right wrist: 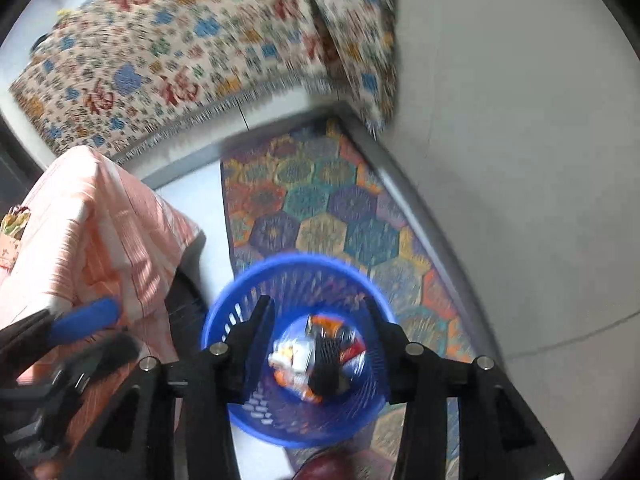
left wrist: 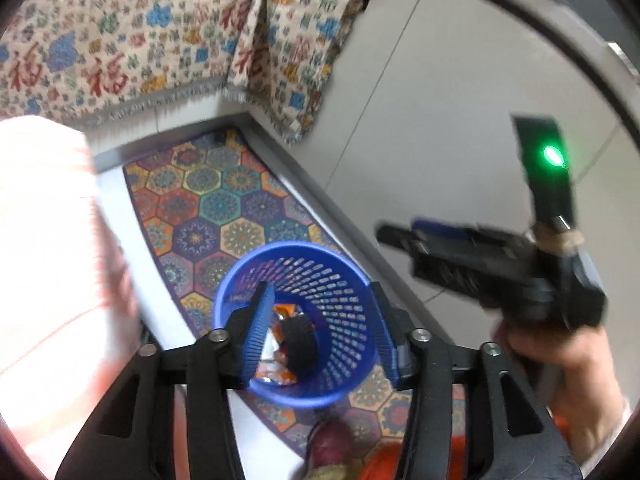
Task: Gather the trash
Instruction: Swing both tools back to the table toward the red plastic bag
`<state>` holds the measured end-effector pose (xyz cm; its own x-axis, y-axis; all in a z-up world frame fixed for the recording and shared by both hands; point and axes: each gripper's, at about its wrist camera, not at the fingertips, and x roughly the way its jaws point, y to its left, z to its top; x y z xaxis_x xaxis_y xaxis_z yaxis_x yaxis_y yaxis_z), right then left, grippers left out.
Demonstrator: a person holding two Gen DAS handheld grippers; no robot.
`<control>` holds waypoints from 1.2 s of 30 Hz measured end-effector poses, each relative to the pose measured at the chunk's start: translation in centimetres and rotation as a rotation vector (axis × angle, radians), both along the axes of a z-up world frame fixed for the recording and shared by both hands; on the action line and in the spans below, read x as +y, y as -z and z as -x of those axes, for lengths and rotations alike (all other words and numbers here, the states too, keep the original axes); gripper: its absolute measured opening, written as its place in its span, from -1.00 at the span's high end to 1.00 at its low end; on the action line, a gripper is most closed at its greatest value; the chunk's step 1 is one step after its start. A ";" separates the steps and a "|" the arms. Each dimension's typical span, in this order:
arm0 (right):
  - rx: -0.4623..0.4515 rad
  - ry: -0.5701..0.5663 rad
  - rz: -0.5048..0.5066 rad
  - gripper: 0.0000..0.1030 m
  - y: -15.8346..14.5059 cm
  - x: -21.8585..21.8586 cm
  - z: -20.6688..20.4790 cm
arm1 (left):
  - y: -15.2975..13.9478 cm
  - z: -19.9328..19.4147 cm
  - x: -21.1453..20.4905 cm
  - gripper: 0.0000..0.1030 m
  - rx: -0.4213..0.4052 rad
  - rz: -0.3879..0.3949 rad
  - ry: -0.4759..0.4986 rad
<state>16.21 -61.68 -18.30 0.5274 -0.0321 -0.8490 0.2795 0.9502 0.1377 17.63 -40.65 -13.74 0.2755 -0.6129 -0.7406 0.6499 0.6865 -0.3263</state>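
A blue mesh wastebasket (left wrist: 344, 308) (right wrist: 240, 292) stands on the floor straight below both grippers. Crumpled orange and silver wrappers (left wrist: 280, 344) (right wrist: 296, 360) and a dark piece lie at its bottom. My left gripper (left wrist: 320, 292) hangs open over the basket's mouth with nothing between its blue pads. My right gripper (right wrist: 316, 308) is likewise open and empty above the basket. The left wrist view also shows the right gripper (left wrist: 404, 234) from the side, held in a hand (left wrist: 560, 360). In the right wrist view, the left gripper (right wrist: 112, 332) appears at the lower left.
The basket rests on a hexagon-patterned rug (left wrist: 224, 200) beside a grey skirting and pale floor tiles (left wrist: 440, 120). A table with a peach striped cloth (right wrist: 100, 232) stands at the left. A patterned fringed blanket (left wrist: 140, 40) hangs behind. A shoe toe (left wrist: 332, 440) shows below.
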 end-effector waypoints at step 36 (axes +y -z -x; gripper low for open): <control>-0.166 -0.717 0.116 -0.34 -5.4 36.2 -4.3 | 0.7 -16.4 39.0 -0.95 -0.006 -0.080 -0.794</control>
